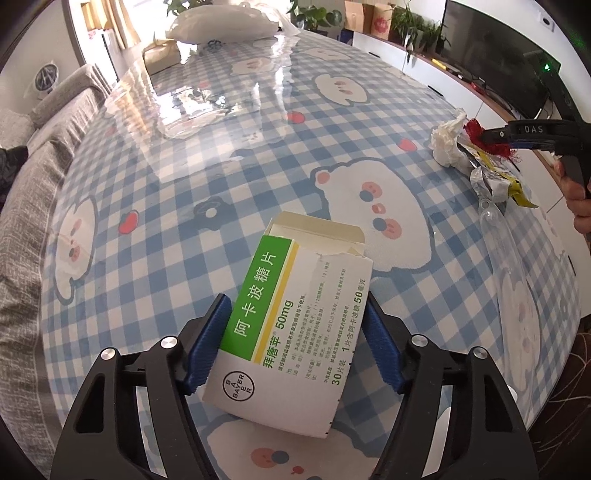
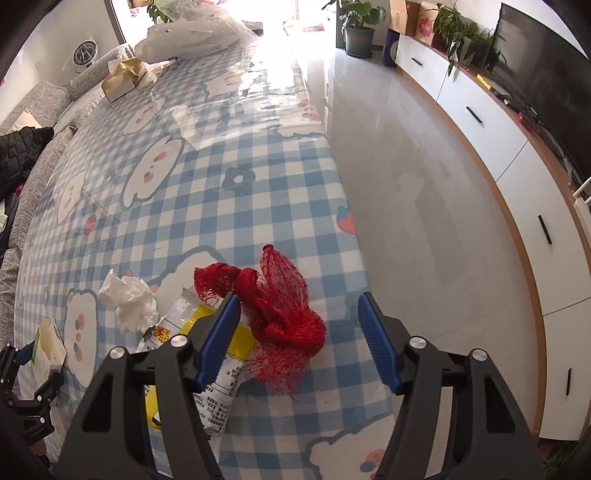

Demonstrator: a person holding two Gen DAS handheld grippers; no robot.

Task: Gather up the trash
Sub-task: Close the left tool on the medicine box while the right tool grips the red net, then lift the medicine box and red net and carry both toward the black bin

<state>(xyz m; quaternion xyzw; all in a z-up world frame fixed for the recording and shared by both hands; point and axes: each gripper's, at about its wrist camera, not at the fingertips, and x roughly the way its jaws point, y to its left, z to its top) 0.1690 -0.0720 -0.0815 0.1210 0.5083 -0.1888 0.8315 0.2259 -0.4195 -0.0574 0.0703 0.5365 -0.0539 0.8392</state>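
Note:
A torn white and green medicine box lies on the blue checked tablecloth between the fingers of my left gripper; both blue pads touch its sides. In the right wrist view my right gripper is open around a red mesh net bag, not closed on it. Beside it lie a crumpled white tissue and a yellow and white snack wrapper. The same pile shows in the left wrist view: tissue, wrapper, red net and the right gripper.
A white plastic bag and a tissue box sit at the table's far end. A grey sofa runs along the left side. The table edge drops to a tiled floor; a white TV cabinet stands on the right.

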